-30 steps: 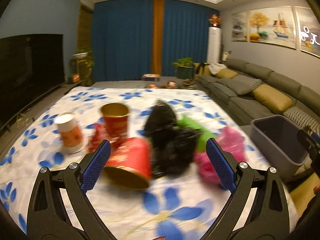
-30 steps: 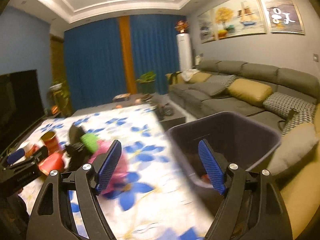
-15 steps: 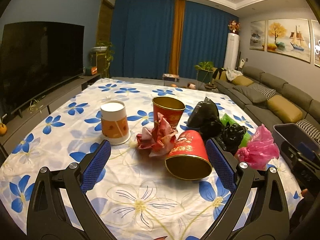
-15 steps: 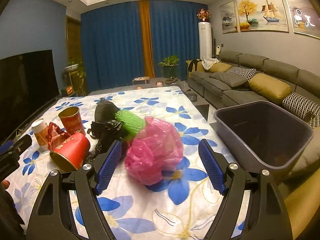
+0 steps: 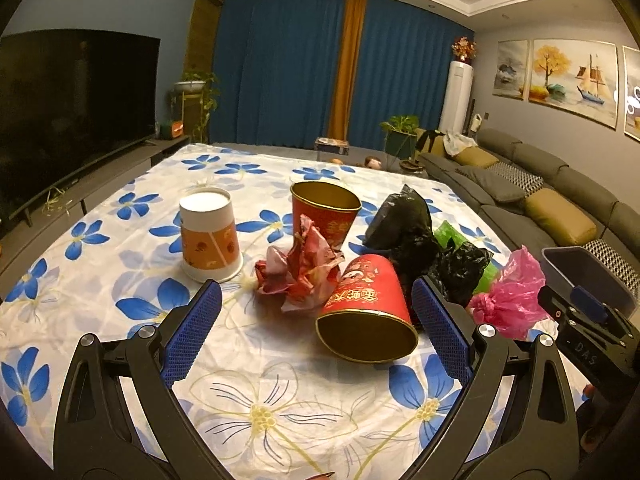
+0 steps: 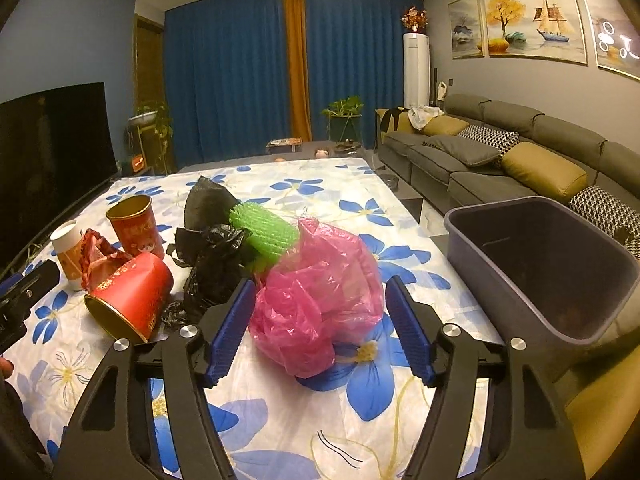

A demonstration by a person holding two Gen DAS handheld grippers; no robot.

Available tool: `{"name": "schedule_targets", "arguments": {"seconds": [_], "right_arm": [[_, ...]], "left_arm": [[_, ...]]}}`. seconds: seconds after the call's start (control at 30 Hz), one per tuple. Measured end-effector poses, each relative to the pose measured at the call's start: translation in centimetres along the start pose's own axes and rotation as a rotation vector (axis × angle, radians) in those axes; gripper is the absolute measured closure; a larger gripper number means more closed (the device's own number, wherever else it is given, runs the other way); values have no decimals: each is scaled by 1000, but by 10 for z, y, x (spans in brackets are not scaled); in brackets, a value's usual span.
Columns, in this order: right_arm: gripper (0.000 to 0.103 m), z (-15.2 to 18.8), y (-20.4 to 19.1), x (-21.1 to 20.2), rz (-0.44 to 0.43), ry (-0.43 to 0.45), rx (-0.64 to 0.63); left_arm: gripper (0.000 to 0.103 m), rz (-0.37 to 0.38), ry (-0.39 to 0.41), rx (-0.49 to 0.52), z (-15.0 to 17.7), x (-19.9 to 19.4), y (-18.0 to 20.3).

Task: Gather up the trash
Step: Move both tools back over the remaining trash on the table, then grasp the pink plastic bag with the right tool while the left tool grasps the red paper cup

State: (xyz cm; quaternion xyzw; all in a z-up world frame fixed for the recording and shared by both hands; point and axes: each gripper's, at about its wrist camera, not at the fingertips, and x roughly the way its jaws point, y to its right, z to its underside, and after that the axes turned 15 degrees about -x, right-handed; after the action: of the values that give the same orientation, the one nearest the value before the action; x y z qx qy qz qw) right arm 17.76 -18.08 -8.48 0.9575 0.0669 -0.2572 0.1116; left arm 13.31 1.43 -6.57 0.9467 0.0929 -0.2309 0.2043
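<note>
A crumpled pink plastic bag (image 6: pixel 316 312) lies on the flowered tablecloth (image 6: pixel 280 408), between the fingers of my right gripper (image 6: pixel 320 284). Its jaws are closing and the pads stand just beside the bag, not pressing it. My left gripper (image 5: pixel 316 288) is open, with a tipped red cup (image 5: pixel 366 312) lying just beyond its fingertips. Behind that cup sit a crumpled red wrapper (image 5: pixel 304 272), an upright red cup (image 5: pixel 324 212), an upside-down white and orange cup (image 5: pixel 208 236), black bags (image 5: pixel 416 240) and a green spiky net (image 6: pixel 264 236).
A dark grey bin (image 6: pixel 540 264) stands off the table's right edge, in front of the grey sofa (image 6: pixel 500 160). A television (image 5: pixel 72 108) lines the left wall. Blue curtains (image 5: pixel 280 72) hang at the back.
The right gripper swung left from the bin to the pink bag and its jaws narrowed around it. The left gripper shifted left and steadied in front of the cups.
</note>
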Motion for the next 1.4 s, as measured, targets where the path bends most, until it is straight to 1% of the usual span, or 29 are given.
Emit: {"name": "schedule_targets", "arguments": {"seconds": [0.2, 0.27, 0.33, 0.47, 0.53, 0.7, 0.83, 1.0, 1.1, 1.17, 1.27, 1.3, 1.33, 1.4], "right_arm": [[50, 1, -1, 10, -11, -23, -6], [56, 2, -1, 13, -17, -30, -7], [67, 3, -1, 16, -26, -40, -10], [74, 4, 0, 16, -36, -41, -7], [84, 4, 0, 17, -40, -43, -12], [93, 4, 1, 16, -40, -34, -20], [94, 3, 4, 7, -36, -8, -11], [94, 1, 7, -6, -36, 24, -7], [94, -1, 8, -12, -33, 42, -4], [94, -2, 9, -17, -32, 53, -3], [95, -4, 12, -21, -32, 63, -1], [95, -5, 12, -23, -31, 68, -2], [95, -4, 13, -25, -30, 71, -1], [95, -5, 14, -26, -30, 76, -1]], "left_arm": [[9, 4, -28, 3, 3, 11, 5], [9, 5, -41, 1, 3, 16, 7], [9, 6, -55, 0, 4, 22, 8], [9, 8, -84, -5, 7, 32, 11], [9, 8, -97, -4, 9, 37, 12], [9, 10, -137, -11, 12, 48, 14], [9, 11, -160, -16, 12, 55, 15], [9, 18, -190, 12, 14, 61, 21], [12, 16, -217, 12, 15, 67, 23], [15, 15, -235, 15, 16, 71, 23], [26, 23, -260, 19, 17, 75, 24], [27, 27, -268, 18, 17, 76, 24], [31, 29, -272, 16, 17, 77, 24], [32, 32, -272, 18, 17, 77, 24]]}}
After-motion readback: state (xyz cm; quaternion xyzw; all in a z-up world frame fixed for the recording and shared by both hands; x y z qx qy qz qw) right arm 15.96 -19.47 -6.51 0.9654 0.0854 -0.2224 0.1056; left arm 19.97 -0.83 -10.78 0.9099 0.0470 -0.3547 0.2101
